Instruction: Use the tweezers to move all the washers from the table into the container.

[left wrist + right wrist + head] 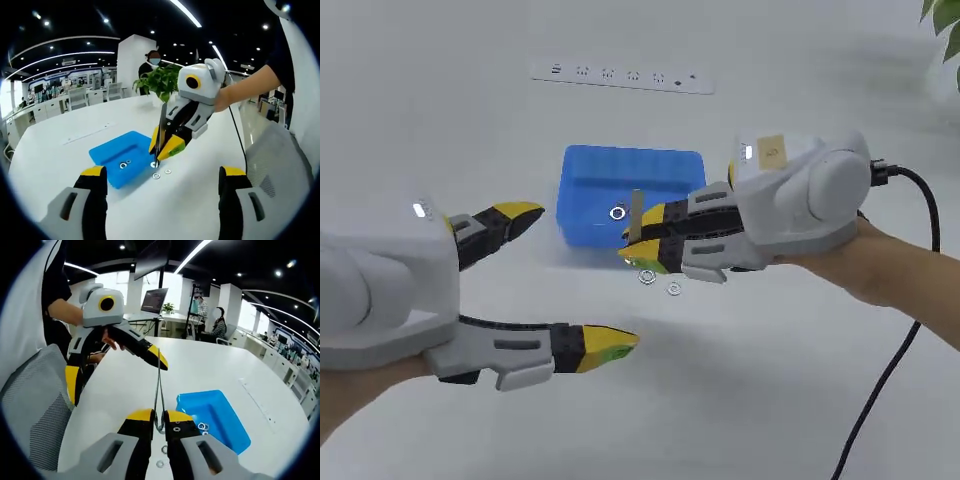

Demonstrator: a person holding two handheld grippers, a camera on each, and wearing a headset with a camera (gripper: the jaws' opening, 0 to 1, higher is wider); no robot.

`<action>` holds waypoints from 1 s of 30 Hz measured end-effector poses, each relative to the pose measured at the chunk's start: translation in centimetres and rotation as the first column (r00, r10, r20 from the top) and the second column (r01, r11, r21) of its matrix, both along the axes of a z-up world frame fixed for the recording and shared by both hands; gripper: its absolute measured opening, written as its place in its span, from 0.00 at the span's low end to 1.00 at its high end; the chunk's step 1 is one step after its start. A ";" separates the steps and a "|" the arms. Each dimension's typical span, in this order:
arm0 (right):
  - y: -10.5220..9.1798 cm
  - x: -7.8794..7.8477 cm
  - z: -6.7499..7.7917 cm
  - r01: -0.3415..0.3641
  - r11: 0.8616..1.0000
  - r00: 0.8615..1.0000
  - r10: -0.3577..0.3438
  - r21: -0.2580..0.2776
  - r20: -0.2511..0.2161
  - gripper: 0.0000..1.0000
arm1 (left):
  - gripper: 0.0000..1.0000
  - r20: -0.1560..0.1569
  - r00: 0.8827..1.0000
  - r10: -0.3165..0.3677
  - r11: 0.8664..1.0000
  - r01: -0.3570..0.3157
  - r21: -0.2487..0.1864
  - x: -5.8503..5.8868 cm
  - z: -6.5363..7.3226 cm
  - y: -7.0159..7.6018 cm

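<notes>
Head view: blue container holds a silver washer; two washers lie beside it. Right gripper clamps tweezers; left gripper gapes.

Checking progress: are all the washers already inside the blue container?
No, two washers lie on the table just outside the container.

Blue container holding washers, loose washers just beside it, tweezers upright

A white table spans the head view, with a power strip at upper centre and plant leaves at upper right. In the gripper views, light strips cross a dark ceiling, and a grey mesh chair sits lower left.
</notes>
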State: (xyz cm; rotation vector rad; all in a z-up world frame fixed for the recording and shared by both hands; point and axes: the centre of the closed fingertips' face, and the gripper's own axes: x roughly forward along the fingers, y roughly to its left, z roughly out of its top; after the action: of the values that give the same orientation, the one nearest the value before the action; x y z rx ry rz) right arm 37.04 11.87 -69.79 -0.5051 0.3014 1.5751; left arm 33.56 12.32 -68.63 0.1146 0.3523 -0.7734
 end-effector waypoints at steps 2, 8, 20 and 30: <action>0.3 0.4 0.8 0.012 1.000 1.000 -0.012 0.014 0.007 0.09 | 0.97 0.013 1.000 0.006 1.000 -0.005 -0.008 -0.1 0.3 0.4; 1.2 2.2 3.0 0.039 0.998 0.999 -0.040 0.059 0.031 0.09 | 0.99 0.025 0.999 0.041 0.999 -0.041 -0.035 -0.5 0.6 1.7; 2.3 8.3 2.0 0.153 0.985 0.987 -0.156 0.085 0.036 0.09 | 0.97 0.000 0.998 0.065 0.998 -0.065 -0.027 -1.1 0.1 3.8; 2.6 10.2 -2.5 0.202 0.979 0.979 -0.202 0.023 0.012 0.09 | 0.99 -0.015 0.997 0.073 0.997 -0.073 -0.031 -1.0 -0.4 4.3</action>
State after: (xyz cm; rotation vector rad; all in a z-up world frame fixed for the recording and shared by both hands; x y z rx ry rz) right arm 47.23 14.46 -72.34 -0.4538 0.3147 1.3758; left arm 32.54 16.61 -69.00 0.0661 0.3558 -0.7074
